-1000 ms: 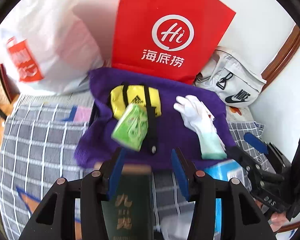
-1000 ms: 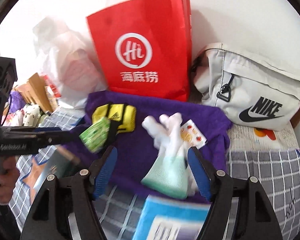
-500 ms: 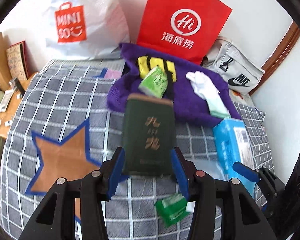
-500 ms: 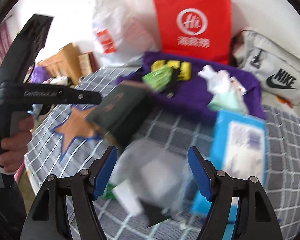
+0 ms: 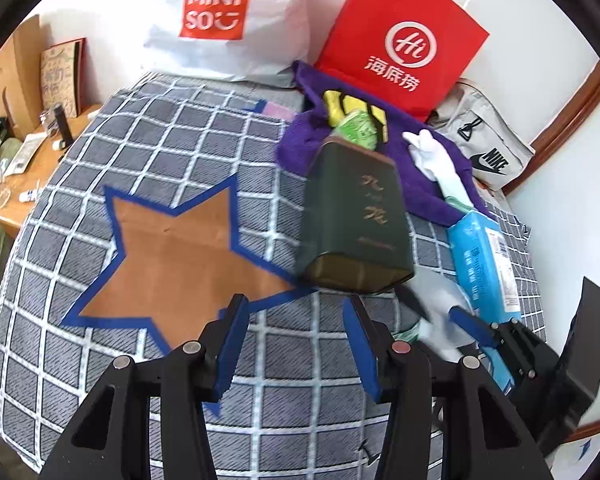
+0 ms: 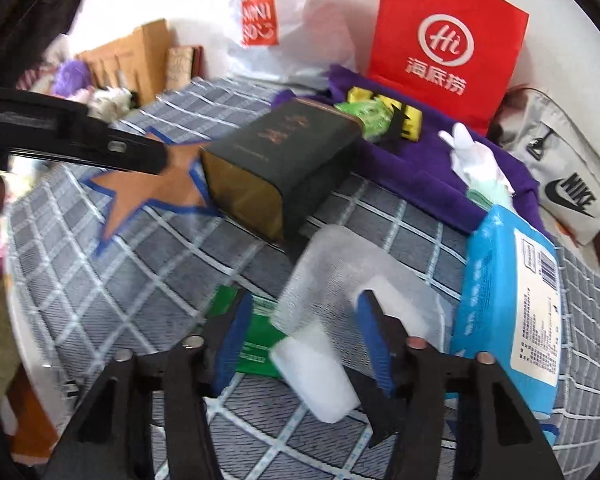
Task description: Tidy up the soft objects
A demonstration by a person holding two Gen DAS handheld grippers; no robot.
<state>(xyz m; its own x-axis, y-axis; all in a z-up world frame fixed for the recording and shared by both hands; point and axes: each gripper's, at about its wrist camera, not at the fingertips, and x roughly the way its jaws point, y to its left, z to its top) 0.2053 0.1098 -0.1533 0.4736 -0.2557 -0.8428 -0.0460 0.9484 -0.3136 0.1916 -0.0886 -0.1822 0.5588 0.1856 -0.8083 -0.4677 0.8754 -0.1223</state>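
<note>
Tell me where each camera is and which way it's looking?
Left wrist: sits on the left gripper, looking across the bed at the star and green box; its blue fingers are open, the right gripper shows at right.
Right wrist: sits on the right gripper, looking down at a clear pack and blue pack; its fingers are open, the left gripper's black body shows at left.
Both see the green box, red bag, purple towel and glove.
</note>
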